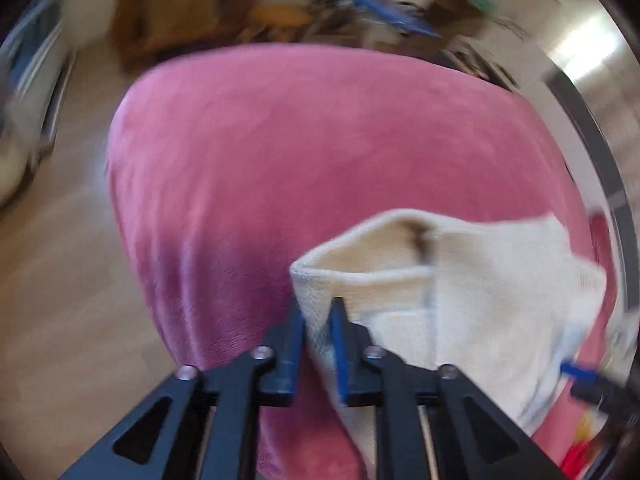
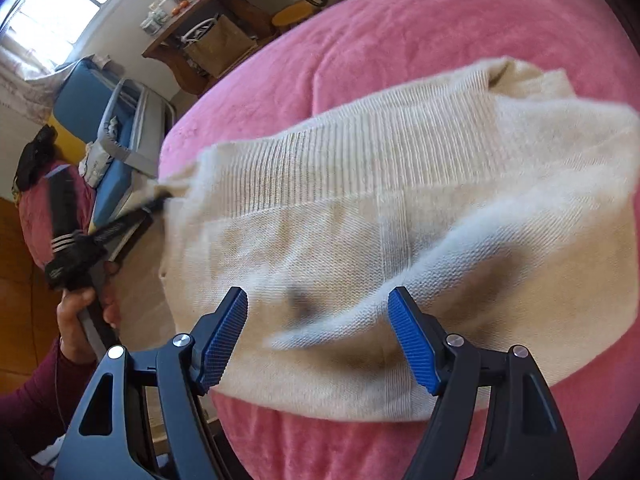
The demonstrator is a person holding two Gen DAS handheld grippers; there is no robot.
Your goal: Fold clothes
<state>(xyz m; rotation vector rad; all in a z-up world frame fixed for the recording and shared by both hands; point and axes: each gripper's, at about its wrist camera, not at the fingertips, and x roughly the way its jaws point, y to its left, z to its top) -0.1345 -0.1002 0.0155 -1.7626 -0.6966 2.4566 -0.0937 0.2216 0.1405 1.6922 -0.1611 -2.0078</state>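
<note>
A cream knitted sweater (image 2: 400, 208) with a ribbed band lies spread over a pink plush blanket (image 2: 440, 20) that covers the surface under both tools. The left hand-held gripper (image 1: 318, 312) has its two blue-padded black fingers drawn close together on a folded edge of the sweater, with the knit pinched between them and lifted into a raised fold just ahead of the fingertips; the rest of the garment trails off to the right of this gripper. Seen from the right wrist, the same left hand-held gripper shows at the far left edge of the sweater, gripped by a person's hand (image 2: 80, 312) in a dark red sleeve (image 2: 32, 392), and the cloth is pulled to a point where it meets the fingertips. The right hand-held gripper (image 2: 318, 320) hangs released above the near part of the sweater, its ribbed blue pads (image 2: 224, 340) standing wide apart with a soft ridge of knit below the gap and nothing pressed between them. Beyond the blanket, to the upper left of the right gripper, stand a wooden desk (image 2: 176, 48) and a blue cushioned frame (image 2: 116, 128). The left wrist view is blurred.
</note>
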